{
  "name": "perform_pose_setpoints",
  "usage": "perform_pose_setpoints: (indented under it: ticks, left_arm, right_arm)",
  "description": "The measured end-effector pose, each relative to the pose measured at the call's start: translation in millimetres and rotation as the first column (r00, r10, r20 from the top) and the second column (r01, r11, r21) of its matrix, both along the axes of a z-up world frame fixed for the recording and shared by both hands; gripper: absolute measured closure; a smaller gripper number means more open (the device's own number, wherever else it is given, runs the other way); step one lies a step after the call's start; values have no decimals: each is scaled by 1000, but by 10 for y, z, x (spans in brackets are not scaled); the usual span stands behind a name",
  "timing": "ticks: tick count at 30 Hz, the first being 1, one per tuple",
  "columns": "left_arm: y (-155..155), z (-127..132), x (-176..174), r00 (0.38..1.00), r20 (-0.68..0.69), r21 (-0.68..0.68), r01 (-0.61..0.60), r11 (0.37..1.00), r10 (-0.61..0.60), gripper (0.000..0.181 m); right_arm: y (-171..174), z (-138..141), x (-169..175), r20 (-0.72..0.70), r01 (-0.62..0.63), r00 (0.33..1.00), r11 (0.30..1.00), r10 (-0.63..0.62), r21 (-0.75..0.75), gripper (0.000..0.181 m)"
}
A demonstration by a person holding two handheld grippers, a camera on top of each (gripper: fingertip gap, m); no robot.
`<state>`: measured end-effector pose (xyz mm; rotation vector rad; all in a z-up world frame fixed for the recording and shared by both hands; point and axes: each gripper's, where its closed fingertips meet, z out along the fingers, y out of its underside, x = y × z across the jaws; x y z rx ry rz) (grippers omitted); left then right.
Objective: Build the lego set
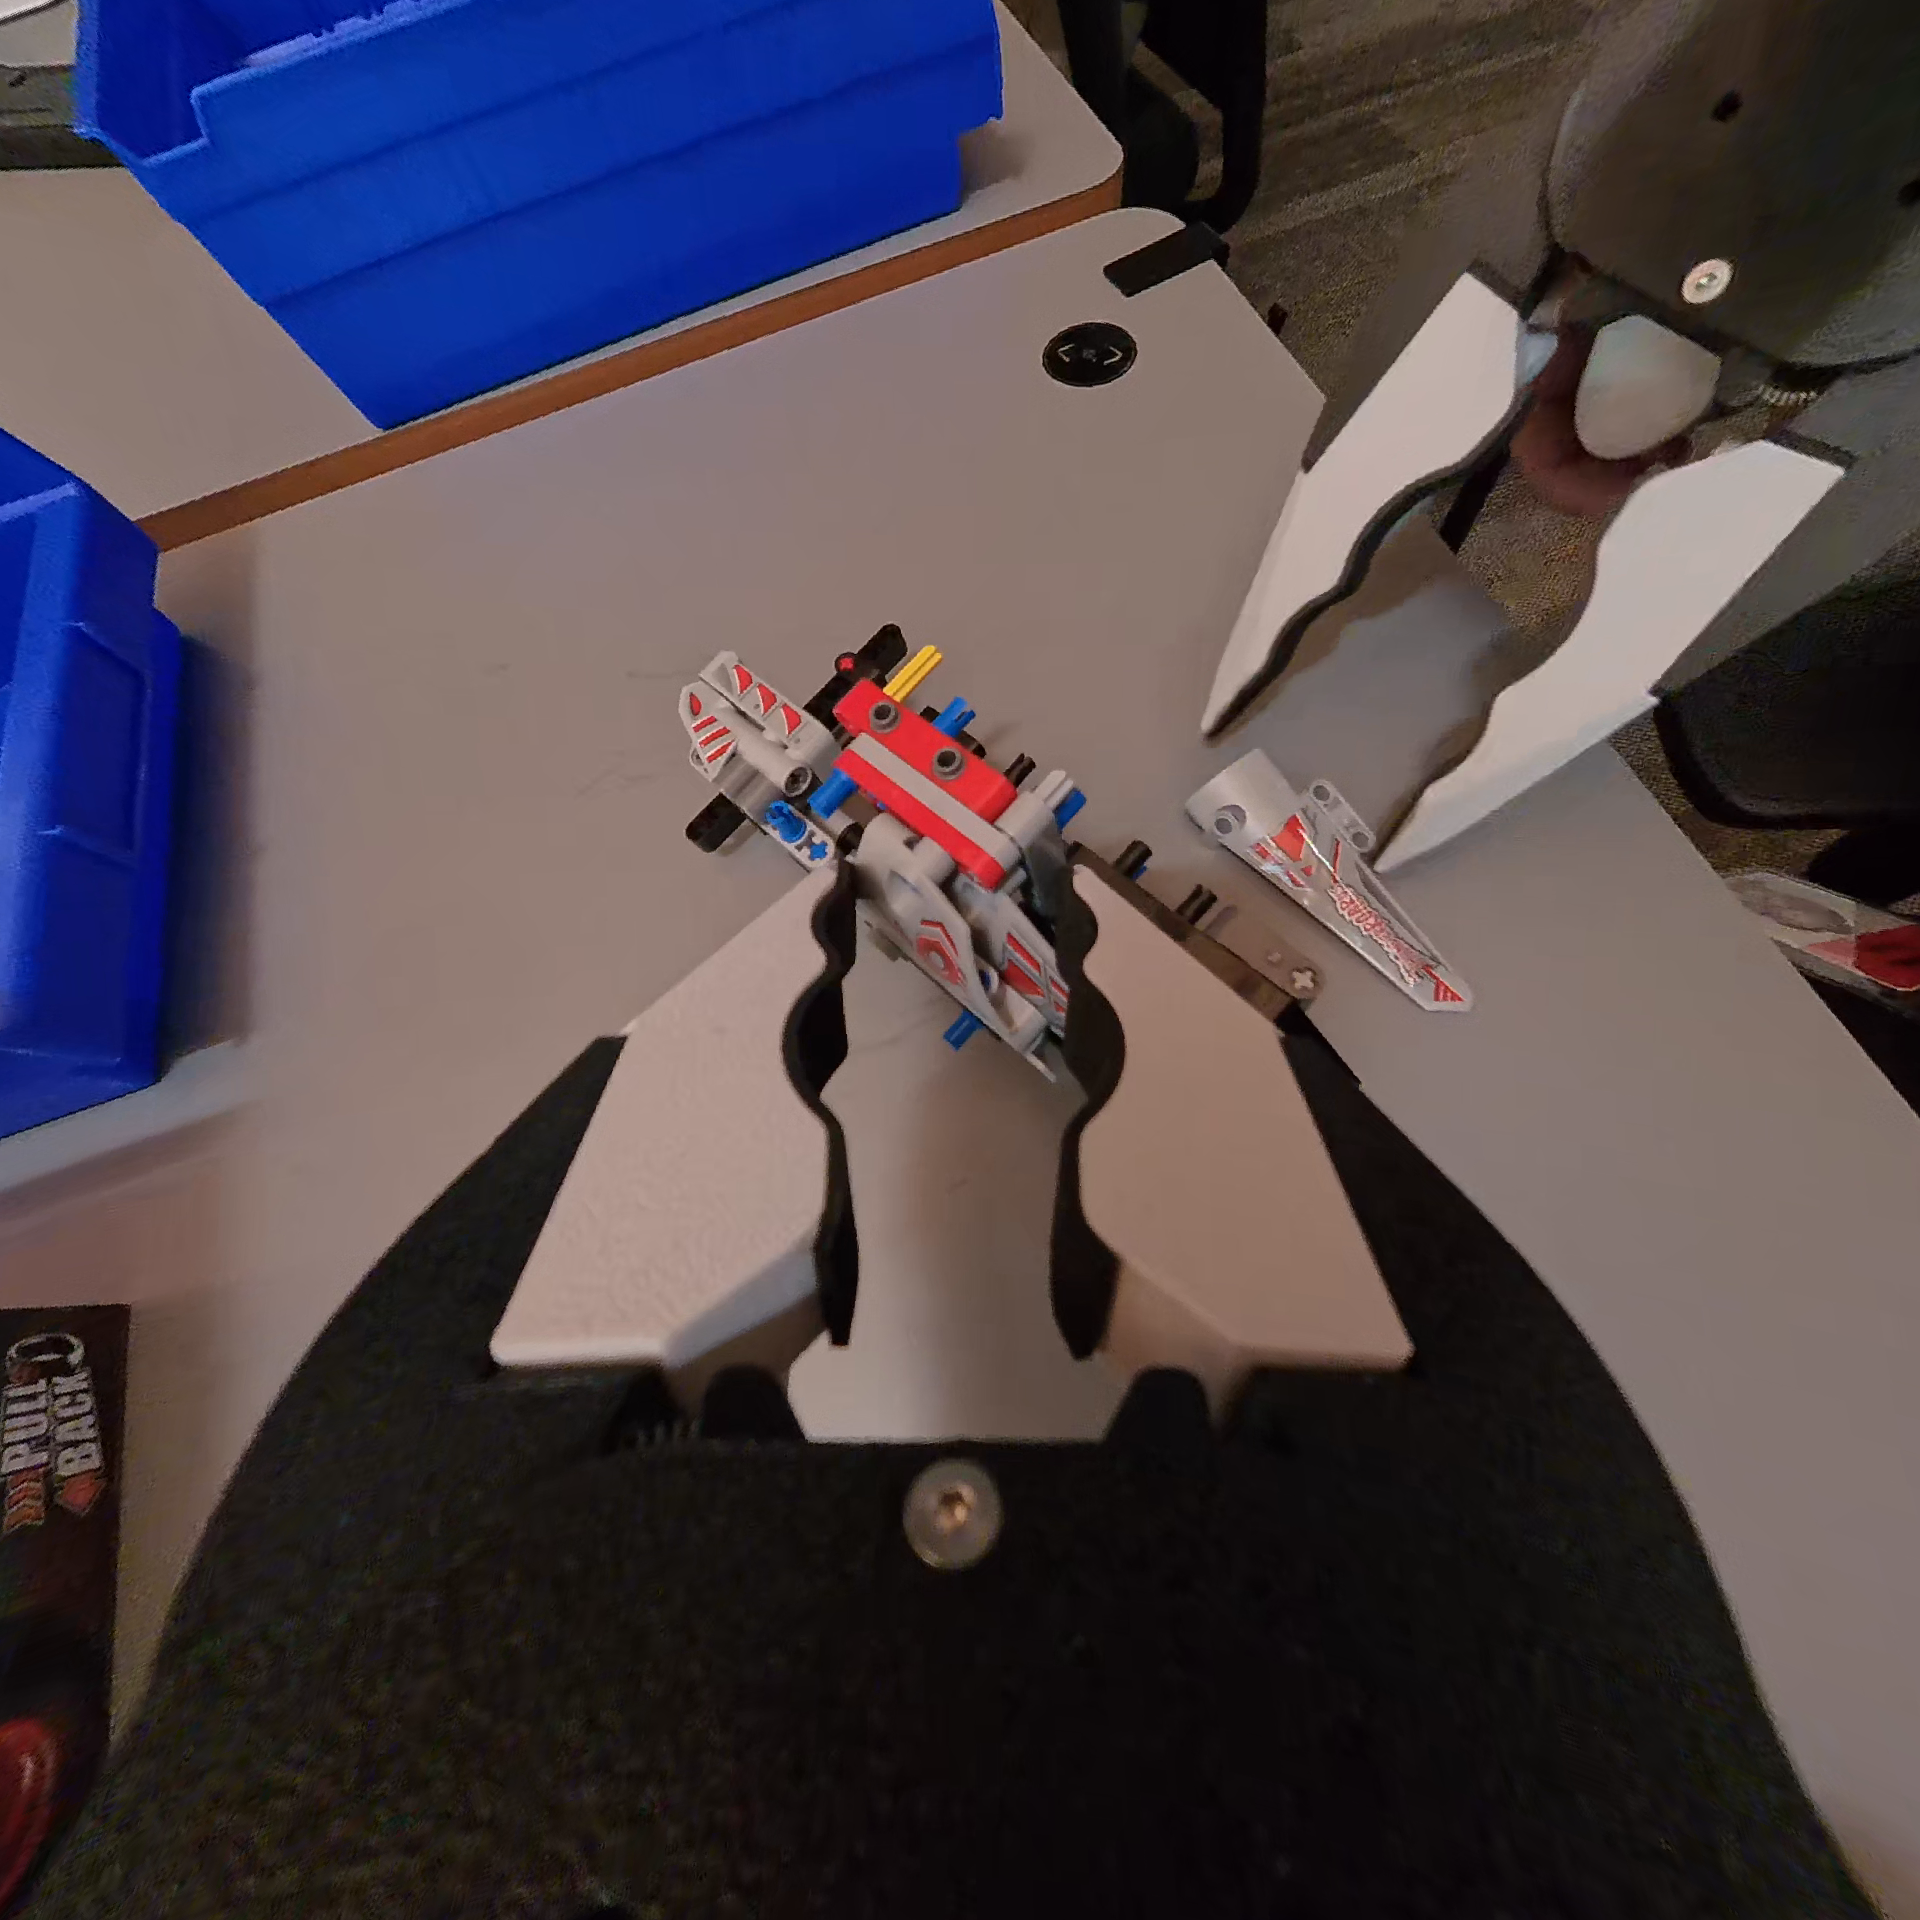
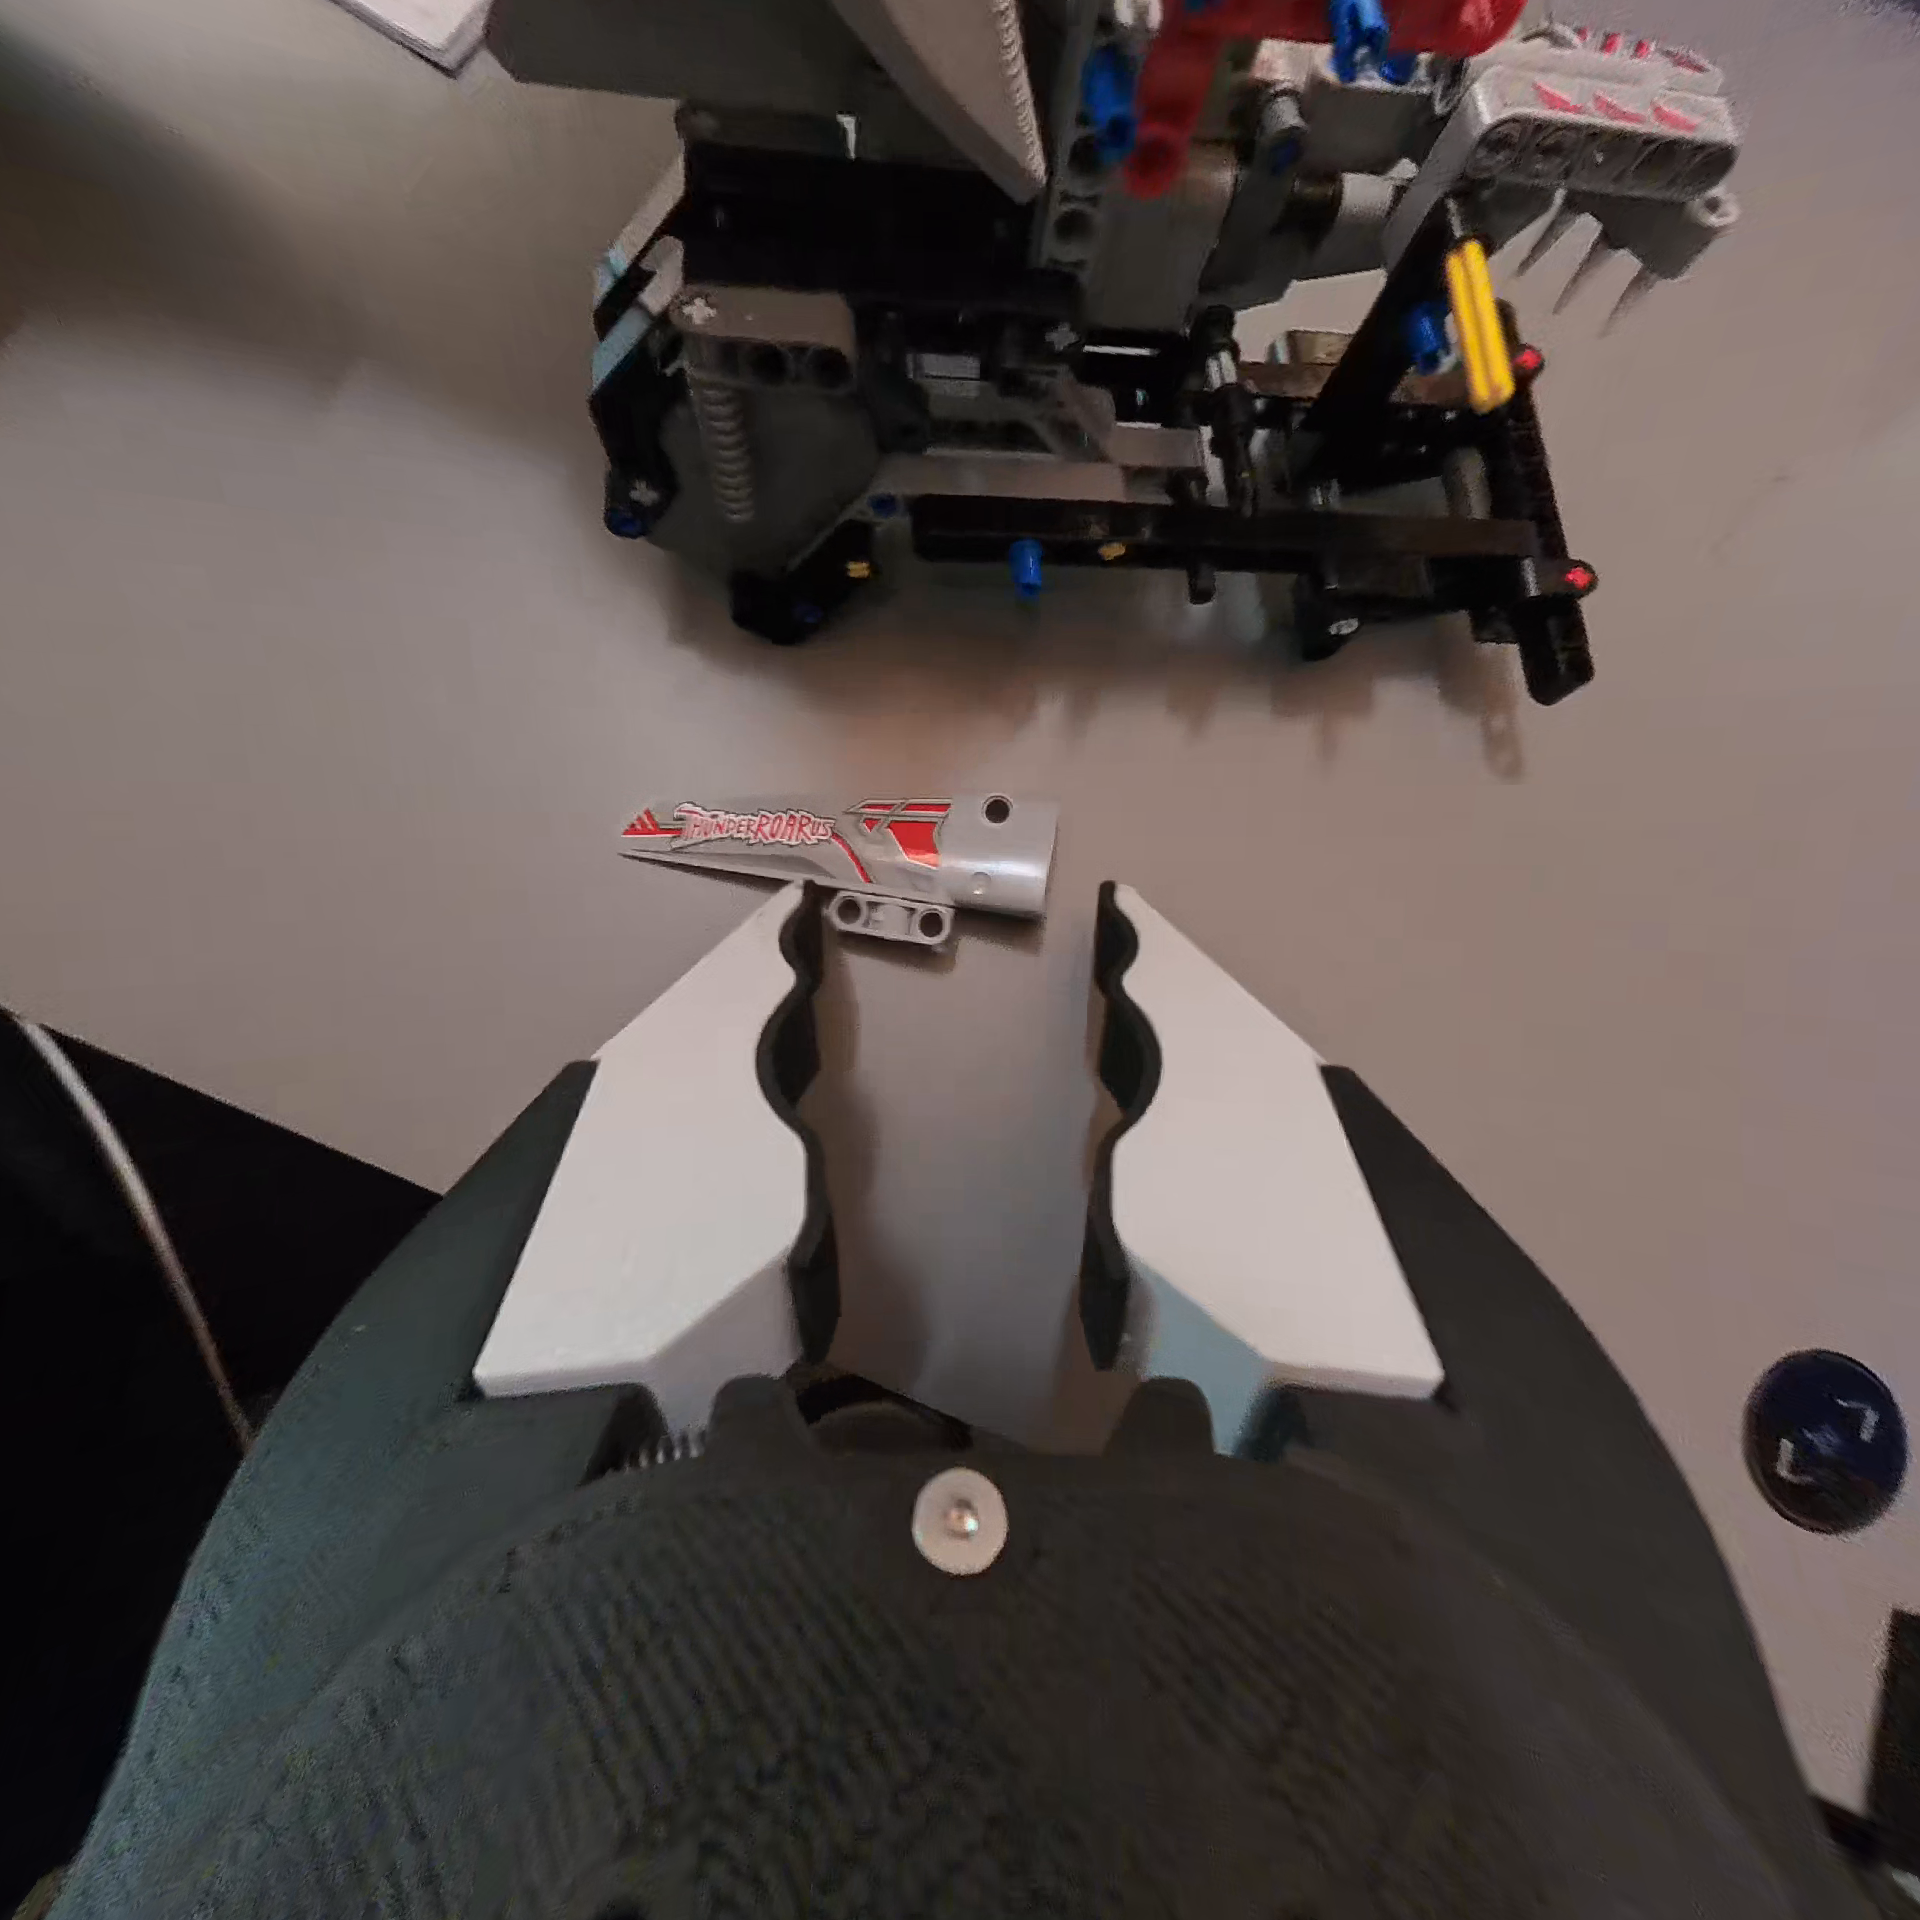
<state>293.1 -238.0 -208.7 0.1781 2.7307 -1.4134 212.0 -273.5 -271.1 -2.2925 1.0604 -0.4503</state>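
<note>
A partly built lego vehicle [image 1: 914, 800], grey, red and black with blue pins, stands on the grey table; it also shows in the right wrist view [image 2: 1091, 395]. My left gripper [image 1: 961, 904] is shut on the vehicle's grey rear part. A loose grey wedge panel with a red sticker [image 1: 1340, 883] lies on the table to the vehicle's right; it also shows in the right wrist view [image 2: 862, 847]. My right gripper [image 2: 951, 899] is open and empty, its fingertips just short of the panel, also seen from the left wrist view [image 1: 1299, 800].
Two blue bins stand at the back [image 1: 540, 177] and at the left [image 1: 73, 769]. A black booklet [image 1: 52, 1538] lies at the front left. A round black table button [image 1: 1089, 355] sits behind the vehicle. The table's right edge [image 1: 1714, 935] runs close to the panel. Tip to tip, the grippers are about 11 cm apart.
</note>
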Motion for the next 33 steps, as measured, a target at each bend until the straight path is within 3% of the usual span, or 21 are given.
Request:
perform_pose_setpoints:
  ticks: [8, 10, 15, 17, 24, 29, 33]
  left_arm:
    - [0, 0, 1, 1000, 0, 0, 0, 1000, 0, 146]
    - [-3, 0, -1, 1000, 2, 0, 1, 1000, -1, 145]
    - [-6, 0, -3, 1000, 3, -1, 0, 1000, 0, 145]
    - [-6, 1, -4, 1000, 3, -1, -2, 1000, 2, 145]
    - [-12, 2, -8, 1000, 3, -5, -2, 1000, 2, 145]
    - [-7, 3, -3, 1000, -5, -11, -1, 1000, 1, 145]
    - [-6, 3, -2, 1000, -11, -16, 2, 1000, -2, 146]
  right_arm:
    - [-81, -23, -95, -6, 70, 997, 991, -71, -114, 137]
    - [-6, -5, -132, 4, 60, 998, 993, -60, -98, 148]
    - [91, -46, -70, 30, 50, 998, 997, -48, -61, 149]
    - [116, -69, -69, 4, 46, 999, 998, -46, -35, 159]
    - [80, -27, 15, 76, 45, 996, 999, -44, -17, 159]
    - [33, 343, 102, 272, 7, 960, 983, -58, 184, 159]
    - [63, 668, 241, 442, -55, 885, 911, -145, 408, 160]
